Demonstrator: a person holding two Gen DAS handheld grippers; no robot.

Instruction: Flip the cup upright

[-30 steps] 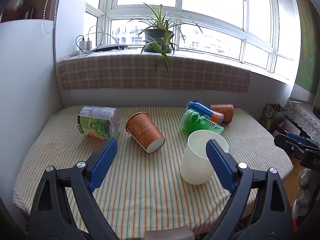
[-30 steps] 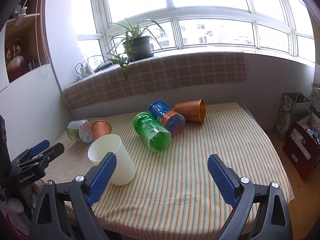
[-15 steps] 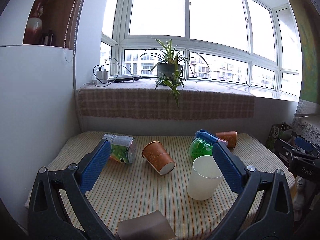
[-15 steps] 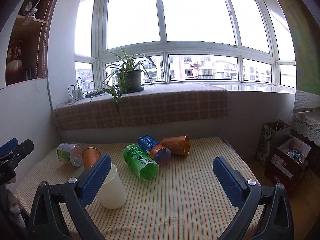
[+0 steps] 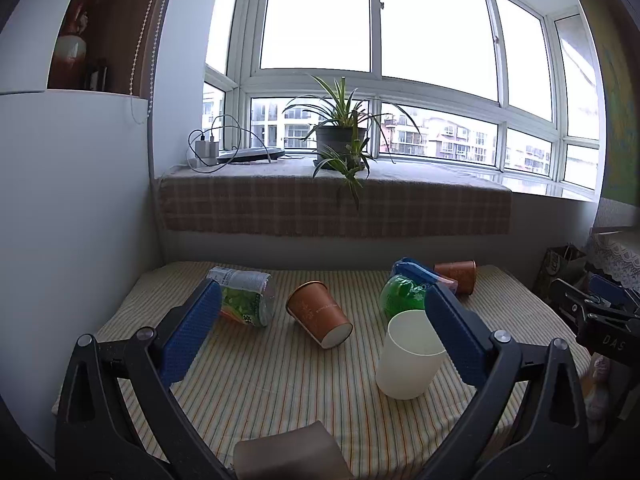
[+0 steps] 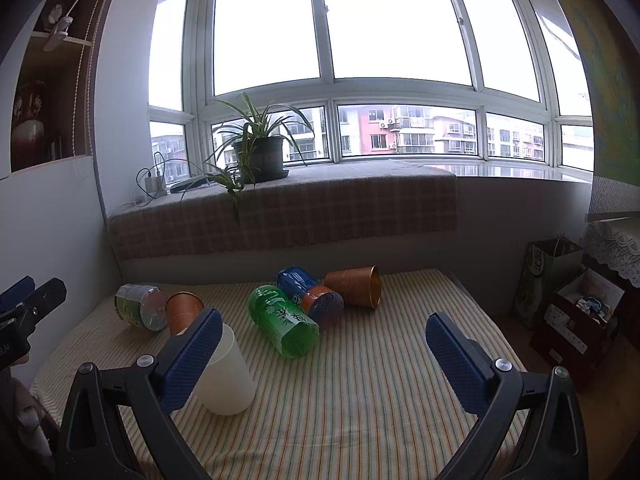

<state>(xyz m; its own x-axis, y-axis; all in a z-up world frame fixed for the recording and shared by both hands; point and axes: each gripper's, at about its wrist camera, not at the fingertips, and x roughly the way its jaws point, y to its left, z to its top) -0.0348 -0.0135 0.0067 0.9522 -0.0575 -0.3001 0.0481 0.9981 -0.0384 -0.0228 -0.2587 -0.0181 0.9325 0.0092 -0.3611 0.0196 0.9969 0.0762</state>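
Note:
A white cup stands upright on the striped table; it also shows in the right wrist view, partly behind my right gripper's left finger. A brown paper cup lies on its side mid-table, seen too in the right wrist view. A copper cup lies on its side at the back, also in the right wrist view. My left gripper is open and empty, held back from the table. My right gripper is open and empty above the table's near side.
A green bottle, a blue can and a clear labelled bottle lie on the striped table. A potted plant stands on the windowsill. Bags and boxes stand on the floor to the right.
Both grippers have pulled back and tilted upward, so the table sits lower in both views and more window shows. The cups and bottles have not moved.

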